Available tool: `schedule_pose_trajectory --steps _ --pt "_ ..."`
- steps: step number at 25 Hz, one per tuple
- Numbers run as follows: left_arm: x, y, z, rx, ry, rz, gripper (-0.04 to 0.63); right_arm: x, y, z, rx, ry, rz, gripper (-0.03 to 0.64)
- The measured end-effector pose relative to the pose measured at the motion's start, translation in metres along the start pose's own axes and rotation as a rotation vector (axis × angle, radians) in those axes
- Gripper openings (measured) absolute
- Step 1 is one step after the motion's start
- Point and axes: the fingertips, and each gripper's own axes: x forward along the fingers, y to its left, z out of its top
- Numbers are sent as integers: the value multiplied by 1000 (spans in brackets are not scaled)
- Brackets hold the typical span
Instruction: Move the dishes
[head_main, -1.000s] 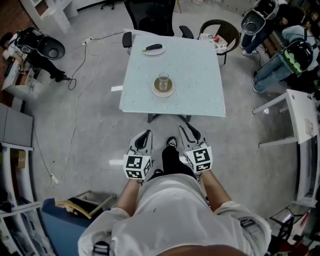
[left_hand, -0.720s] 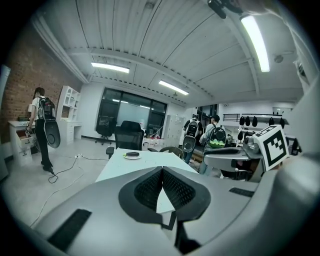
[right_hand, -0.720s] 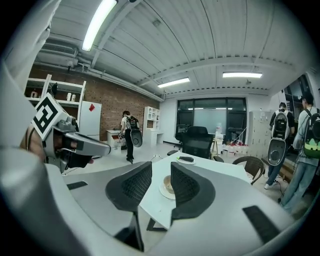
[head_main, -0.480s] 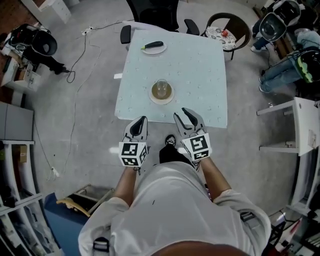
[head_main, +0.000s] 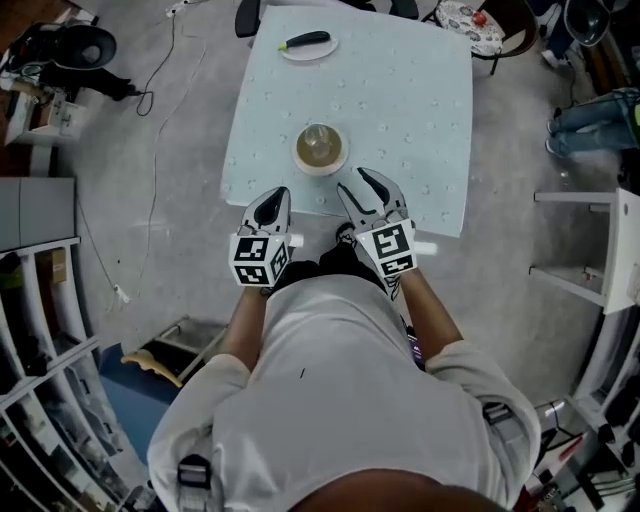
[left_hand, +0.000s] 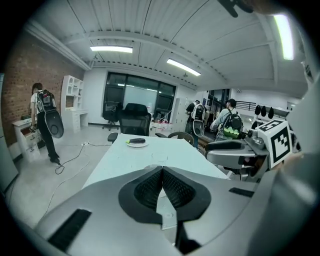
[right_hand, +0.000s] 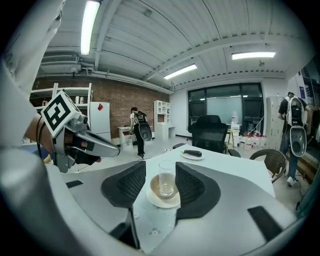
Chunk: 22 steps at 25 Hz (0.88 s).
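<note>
A clear glass stands on a small tan saucer near the front of the pale blue table. At the far edge, a white plate carries a dark eggplant. My right gripper hovers over the near table edge just right of the saucer. It is open, its jaws have just been opening, and nothing is between them. The glass stands a little beyond them. My left gripper is shut and empty at the table's near edge, left of the saucer.
A black office chair stands at the table's far side and a wicker chair at its far right corner. A cable trails over the floor on the left. A white table stands at right. People with backpacks stand around the room.
Both grippers have moved forward from in front of the body to the near table edge. The right jaws have spread wider; the left stayed shut.
</note>
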Motion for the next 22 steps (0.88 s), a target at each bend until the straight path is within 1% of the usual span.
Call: schedule_pose_trajectory --steps 4,10,13,22 --pt "13 7 -8 -16 39 10 20 19 -5 -10 4 21 22 195" --pt "25 22 -22 -58 63 51 20 47 -12 -30 -8 80 65 206" --pt "29 32 -27 -72 79 59 20 62 -12 -34 -20 105 77 217" --pt "37 63 -35 -132 89 80 20 106 -16 -44 -32 157 109 260"
